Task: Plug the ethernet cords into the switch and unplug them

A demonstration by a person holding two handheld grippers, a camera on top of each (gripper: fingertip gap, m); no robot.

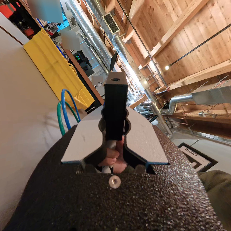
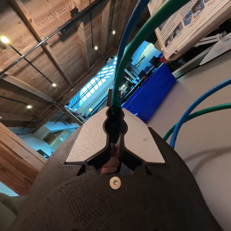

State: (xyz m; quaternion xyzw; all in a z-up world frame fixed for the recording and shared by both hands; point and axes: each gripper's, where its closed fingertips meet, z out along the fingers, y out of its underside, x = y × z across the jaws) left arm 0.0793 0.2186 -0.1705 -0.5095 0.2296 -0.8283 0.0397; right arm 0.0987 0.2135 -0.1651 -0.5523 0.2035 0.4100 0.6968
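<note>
My left gripper [image 1: 115, 110] is shut on the switch [image 1: 115, 97], a black box with a silver end face, held tilted up toward the ceiling. Loops of the blue cord [image 1: 64, 107] and green cord [image 1: 59, 117] rise from the white table [image 1: 25, 112] just left of it. My right gripper [image 2: 115, 110] is shut on the boot of the green cord [image 2: 126, 58], also pointing upward. The blue cord [image 2: 123, 41] runs close behind the green one. The plug tip is hidden between the fingers. No port on the switch shows in either view.
A yellow bin [image 1: 52, 67] lies on the table beyond the cords. In the right wrist view a blue bin [image 2: 152, 92] stands ahead on the white table [image 2: 200, 137], with a printed instruction sheet [image 2: 187, 25] above it. A person's hand [image 1: 112, 158] shows behind the left fingers.
</note>
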